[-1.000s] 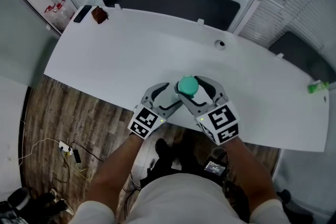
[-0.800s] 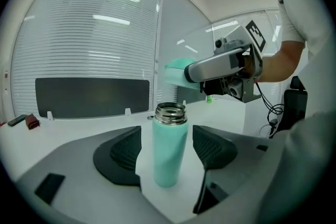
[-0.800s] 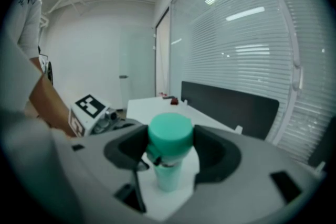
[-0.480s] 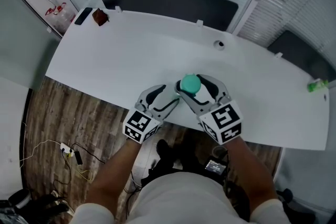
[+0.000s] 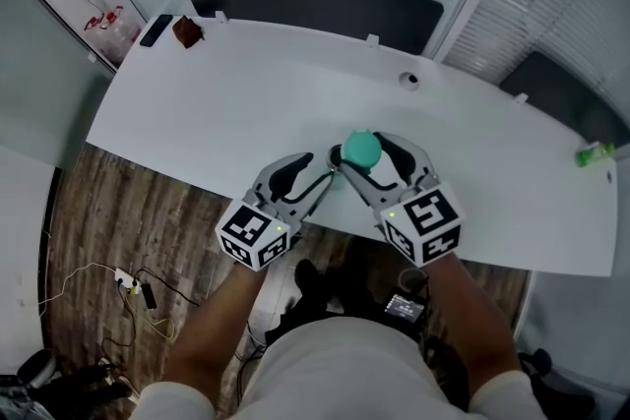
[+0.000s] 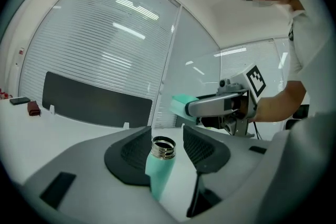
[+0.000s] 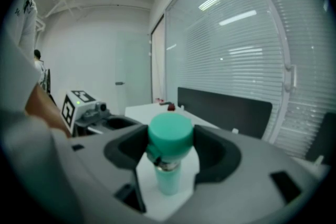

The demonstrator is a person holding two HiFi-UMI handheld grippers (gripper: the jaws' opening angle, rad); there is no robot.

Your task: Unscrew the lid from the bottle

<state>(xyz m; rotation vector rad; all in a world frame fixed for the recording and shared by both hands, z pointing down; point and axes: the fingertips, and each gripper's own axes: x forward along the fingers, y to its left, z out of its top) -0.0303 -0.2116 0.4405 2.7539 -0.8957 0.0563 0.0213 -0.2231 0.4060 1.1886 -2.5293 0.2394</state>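
White desk point(image 5: 217, 103): left gripper point(image 6: 170, 148) jaws have just been narrowing round the open bottle point(image 6: 159, 171), unclamped; right gripper point(image 7: 170, 148) holds the lid point(image 7: 169, 134), so unscrewing looks done.

The bottle point(image 6: 159, 173) has a mint body with a smooth, matt coating and a bare threaded neck of shiny metal, while the lid point(image 7: 169, 132) is a deeper teal with a dull, plastic-looking skin. The right gripper point(image 7: 169, 139) is matt grey plastic with dark, dull pads point(image 7: 211, 148) and a marker cube point(image 5: 423, 223) faced in flat black-and-white print. The table point(image 5: 226, 113) is a smooth white top with a faint sheen, a dark matt panel point(image 5: 315, 5) stands along its far edge, and the floor point(image 5: 118, 202) to the near left is brown wood-grain planking.
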